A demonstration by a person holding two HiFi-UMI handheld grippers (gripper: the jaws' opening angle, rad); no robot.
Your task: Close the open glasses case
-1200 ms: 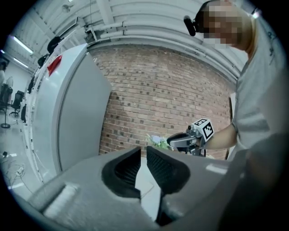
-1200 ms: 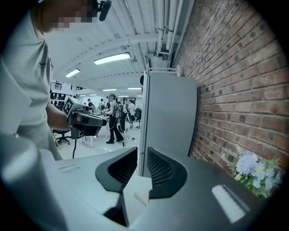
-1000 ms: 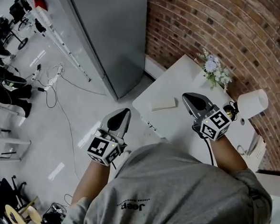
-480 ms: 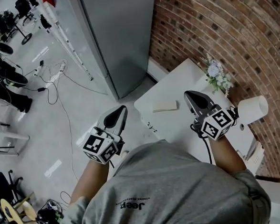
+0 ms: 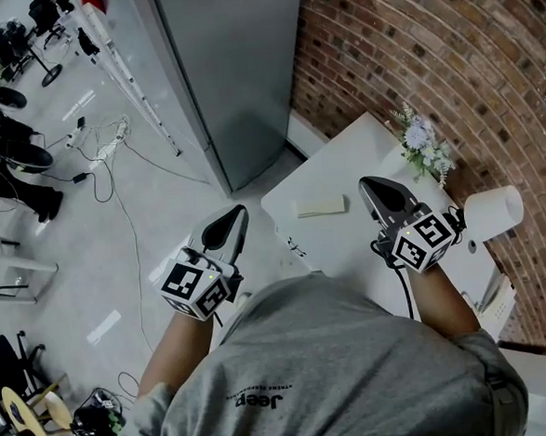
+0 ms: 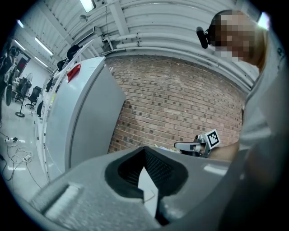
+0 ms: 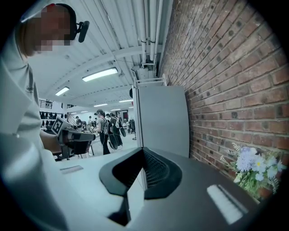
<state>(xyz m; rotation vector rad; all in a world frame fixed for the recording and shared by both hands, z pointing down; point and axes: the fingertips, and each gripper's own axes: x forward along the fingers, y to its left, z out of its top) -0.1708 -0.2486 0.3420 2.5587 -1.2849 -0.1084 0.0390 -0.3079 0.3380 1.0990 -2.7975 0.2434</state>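
The left tongs (image 5: 229, 225), jaws pressed together on nothing, hang beyond the worktop's (image 5: 349, 244) edge, probably just at rest. The pale glasses case (image 5: 321, 205) lies flat between both tongs, nearer the right tongs (image 5: 372, 189), which are likewise closed and empty. I cannot tell whether its lid is open or down.

White counter (image 5: 344, 161) at 2 o'clock in the head view, far corner against a red brick wall (image 5: 429, 43). Small bunch of pale flowers (image 5: 420, 144) on its 1 o'clock edge, close to the bricks. White paper roll (image 5: 493, 208) at 3 o'clock. Tall grey cabinet (image 5: 234, 66) at 12, standing on a pale floor (image 5: 162, 229). Loose cables (image 5: 100, 145) at 10 o'clock, office chairs (image 5: 40, 19) at 11. Right gripper view: people (image 7: 101, 128) standing far back under ceiling strip lights (image 7: 100, 74).
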